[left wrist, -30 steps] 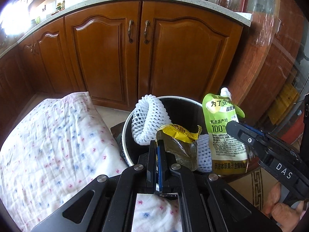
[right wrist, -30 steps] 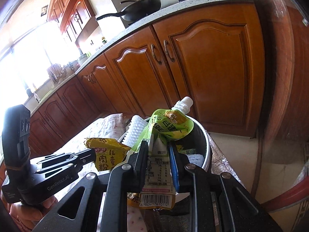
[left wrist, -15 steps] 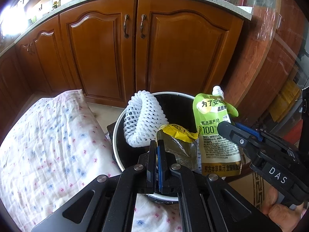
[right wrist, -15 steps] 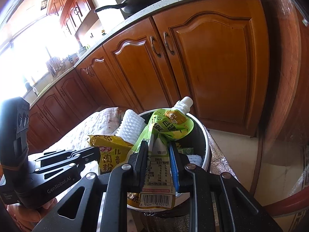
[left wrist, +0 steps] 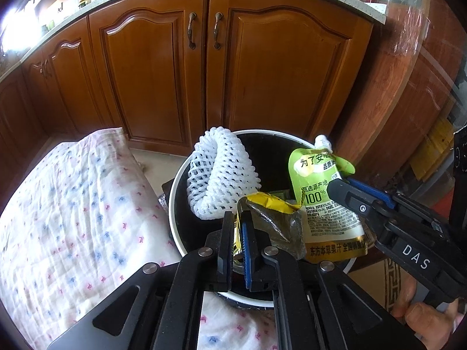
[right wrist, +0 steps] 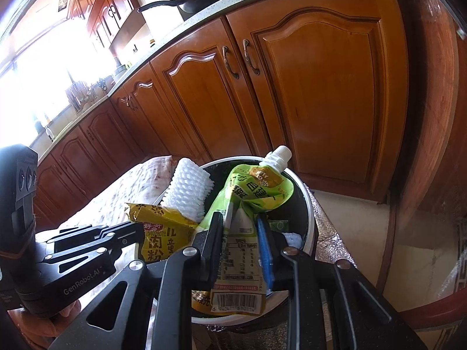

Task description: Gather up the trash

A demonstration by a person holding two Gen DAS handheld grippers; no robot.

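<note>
Directly below both grippers sits the round black bin with a white rim (left wrist: pixel 175 204), so the coming move is a plain drop, no sideways travel needed by my read.

Left gripper (left wrist: pixel 238 227): jaws have just been easing apart, only a sliver of gap. The crumpled yellow foil snack wrapper (left wrist: pixel 271 218) is between them and looks barely pinched at its left edge. It sticks out ahead and to the right of the fingertips, over the bin mouth.

Right gripper (right wrist: pixel 240 233): jaws have just been opening too. The green-and-white spouted juice pouch (right wrist: pixel 242 233) stands between them, long axis upright along the fingers, white cap at the far end, barcode end hanging near the palm side. Pads look close to the pouch sides; can't tell if they press on it.

White foam fruit net (left wrist: pixel 217 175) leans on the bin's left inner wall, ahead-left of the left gripper.

Both items hang inside the rim line. Pouch is long, may catch on the rim or the net.
</note>
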